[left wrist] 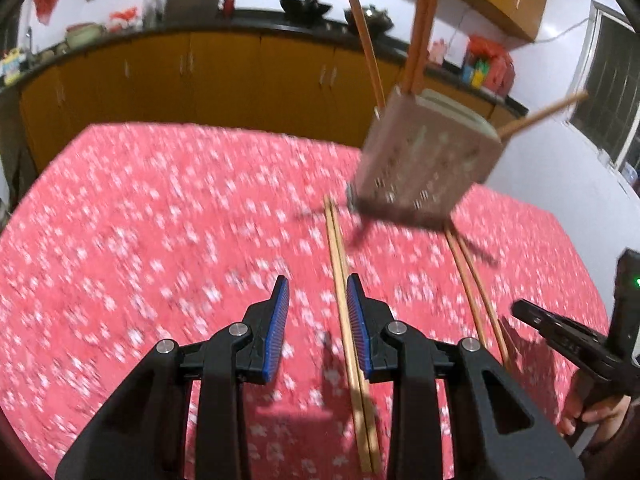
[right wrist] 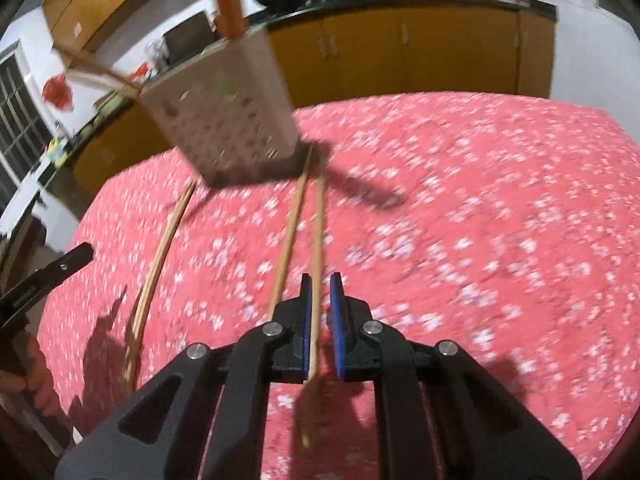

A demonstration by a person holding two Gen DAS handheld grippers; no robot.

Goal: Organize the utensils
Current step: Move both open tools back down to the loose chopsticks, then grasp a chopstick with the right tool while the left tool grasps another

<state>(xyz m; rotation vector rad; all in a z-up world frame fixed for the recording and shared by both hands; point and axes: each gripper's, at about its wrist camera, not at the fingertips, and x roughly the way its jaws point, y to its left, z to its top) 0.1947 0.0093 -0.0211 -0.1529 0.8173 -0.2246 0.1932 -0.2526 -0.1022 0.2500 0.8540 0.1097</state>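
Note:
A grey perforated utensil holder stands on the red floral tablecloth with several wooden chopsticks sticking out of its top. My left gripper is open just above a pair of chopsticks that lies on the cloth beside its right finger. A second pair lies to the right. In the right wrist view the holder is ahead on the left. My right gripper is nearly closed, with one chopstick between its pads. Another chopstick lies just left of it.
Yellow kitchen cabinets with a dark counter run behind the table, with bowls and bottles on top. The right gripper shows at the right edge of the left wrist view. The other pair of chopsticks lies left in the right wrist view.

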